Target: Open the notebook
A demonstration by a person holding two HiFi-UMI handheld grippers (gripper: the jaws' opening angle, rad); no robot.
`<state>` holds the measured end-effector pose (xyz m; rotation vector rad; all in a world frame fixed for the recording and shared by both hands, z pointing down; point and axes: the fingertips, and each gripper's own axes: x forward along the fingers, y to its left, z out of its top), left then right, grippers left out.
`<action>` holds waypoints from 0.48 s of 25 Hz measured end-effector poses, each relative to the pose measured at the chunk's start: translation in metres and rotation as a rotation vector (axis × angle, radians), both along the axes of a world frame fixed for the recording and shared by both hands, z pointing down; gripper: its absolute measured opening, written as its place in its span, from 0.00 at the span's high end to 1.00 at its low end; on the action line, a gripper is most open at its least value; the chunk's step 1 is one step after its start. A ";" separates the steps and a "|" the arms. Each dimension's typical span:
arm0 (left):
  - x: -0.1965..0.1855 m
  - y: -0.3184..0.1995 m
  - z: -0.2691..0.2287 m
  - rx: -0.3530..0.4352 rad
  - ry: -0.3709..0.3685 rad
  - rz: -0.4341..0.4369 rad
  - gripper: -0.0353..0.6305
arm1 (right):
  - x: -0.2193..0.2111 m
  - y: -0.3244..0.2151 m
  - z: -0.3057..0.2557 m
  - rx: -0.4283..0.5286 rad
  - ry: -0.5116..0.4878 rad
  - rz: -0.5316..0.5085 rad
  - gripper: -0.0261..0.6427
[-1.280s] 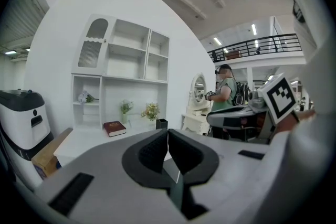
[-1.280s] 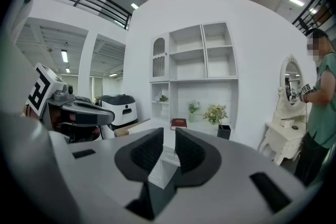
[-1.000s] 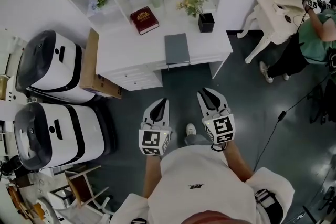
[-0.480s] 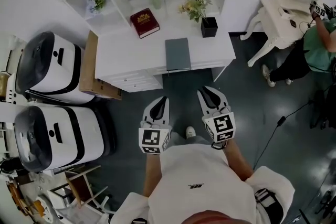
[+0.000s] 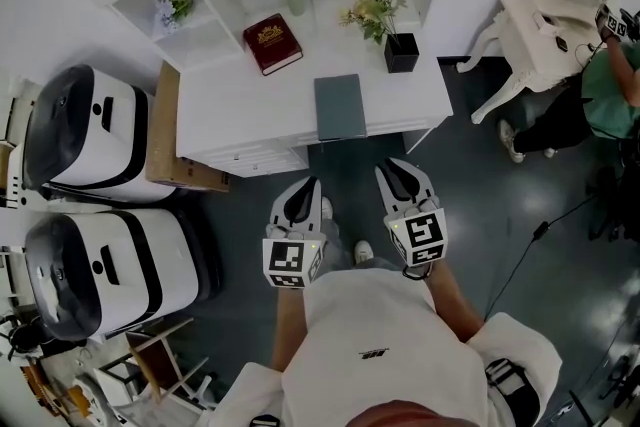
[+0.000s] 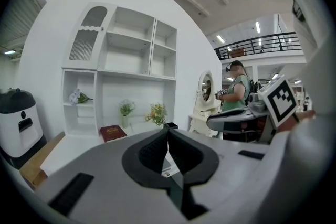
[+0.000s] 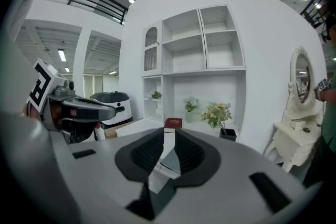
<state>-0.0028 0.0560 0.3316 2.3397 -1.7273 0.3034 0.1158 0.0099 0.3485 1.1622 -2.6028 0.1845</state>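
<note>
A closed grey notebook (image 5: 340, 106) lies flat at the front edge of the white desk (image 5: 230, 105). Both grippers hover over the dark floor short of the desk and touch nothing. My left gripper (image 5: 308, 185) points at the desk front with its jaw tips meeting, shut and empty. My right gripper (image 5: 393, 174) is level with it on the right, its jaws a little apart with nothing between them. In the right gripper view the notebook (image 7: 171, 163) shows through the gap between the jaws.
On the desk behind the notebook lie a red book (image 5: 272, 43) and a black flower pot (image 5: 401, 52), with shelves behind. Two white-and-black machines (image 5: 85, 130) and a cardboard box (image 5: 165, 130) stand left. A white vanity table (image 5: 535, 15) and a person (image 5: 600, 85) are at the right.
Both grippers have moved forward together toward the desk, and the desk now sits nearer to them in the head view. Neither has touched anything.
</note>
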 end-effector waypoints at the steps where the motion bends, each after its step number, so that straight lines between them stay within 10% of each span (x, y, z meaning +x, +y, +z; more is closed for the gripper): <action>1: -0.002 -0.005 0.002 -0.002 0.002 0.007 0.95 | -0.002 -0.004 0.001 0.000 0.002 0.006 0.89; 12: -0.034 -0.068 0.023 -0.042 0.029 0.089 0.95 | -0.030 -0.054 0.024 -0.049 0.032 0.093 0.89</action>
